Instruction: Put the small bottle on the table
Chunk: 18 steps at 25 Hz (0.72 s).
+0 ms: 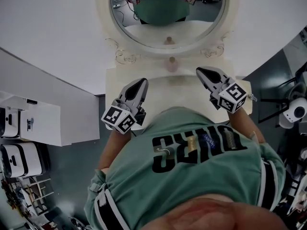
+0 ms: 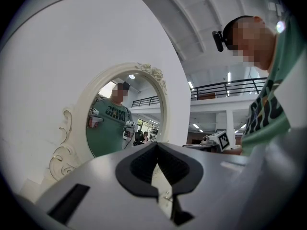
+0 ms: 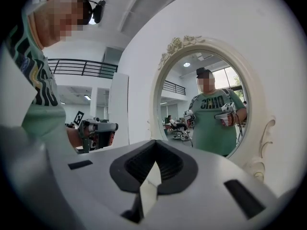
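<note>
Green shirt [image 1: 192, 176] nearest; small bottle [image 1: 172, 64] on table [image 1: 117, 83] before mirror [image 1: 103, 13].

Ornate oval mirror [image 1: 168, 13], white wall [image 1: 53, 28], white cabinet [image 1: 36, 123]

surface: cream table [image 1: 184, 83] | on it: small bottle [image 1: 171, 64] | rear: oval mirror [image 1: 103, 13]

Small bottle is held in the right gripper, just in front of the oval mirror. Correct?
Not held. The head view shows the small bottle standing on the table just in front of the oval mirror, clear of the right gripper. The right gripper view shows its jaws shut with nothing between them.
</note>
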Tool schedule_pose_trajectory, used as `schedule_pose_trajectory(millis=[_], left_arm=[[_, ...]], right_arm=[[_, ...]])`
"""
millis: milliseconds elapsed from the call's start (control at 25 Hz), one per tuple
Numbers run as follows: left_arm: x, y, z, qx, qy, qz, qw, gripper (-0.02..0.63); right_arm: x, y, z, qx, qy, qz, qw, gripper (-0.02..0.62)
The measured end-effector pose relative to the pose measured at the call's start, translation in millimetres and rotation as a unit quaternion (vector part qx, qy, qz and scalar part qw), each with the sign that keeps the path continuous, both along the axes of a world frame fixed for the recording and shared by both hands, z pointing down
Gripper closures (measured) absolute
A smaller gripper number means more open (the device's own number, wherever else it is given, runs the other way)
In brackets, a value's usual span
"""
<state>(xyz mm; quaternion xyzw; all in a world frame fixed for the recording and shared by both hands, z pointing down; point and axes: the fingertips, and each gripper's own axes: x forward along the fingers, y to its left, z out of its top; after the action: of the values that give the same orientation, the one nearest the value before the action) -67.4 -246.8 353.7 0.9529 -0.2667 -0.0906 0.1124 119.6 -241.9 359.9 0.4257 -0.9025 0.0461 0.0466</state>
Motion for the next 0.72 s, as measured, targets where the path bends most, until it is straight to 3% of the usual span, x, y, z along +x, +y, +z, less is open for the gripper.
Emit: schedule_pose_trajectory(millis=[720], left_arm=[[5, 0, 13, -0.018, -0.012, -0.005, 0.9998, 0.6]], right_arm=[[-1, -2, 17, -0.02, -0.009, -0.018, 1.0, 0.601]])
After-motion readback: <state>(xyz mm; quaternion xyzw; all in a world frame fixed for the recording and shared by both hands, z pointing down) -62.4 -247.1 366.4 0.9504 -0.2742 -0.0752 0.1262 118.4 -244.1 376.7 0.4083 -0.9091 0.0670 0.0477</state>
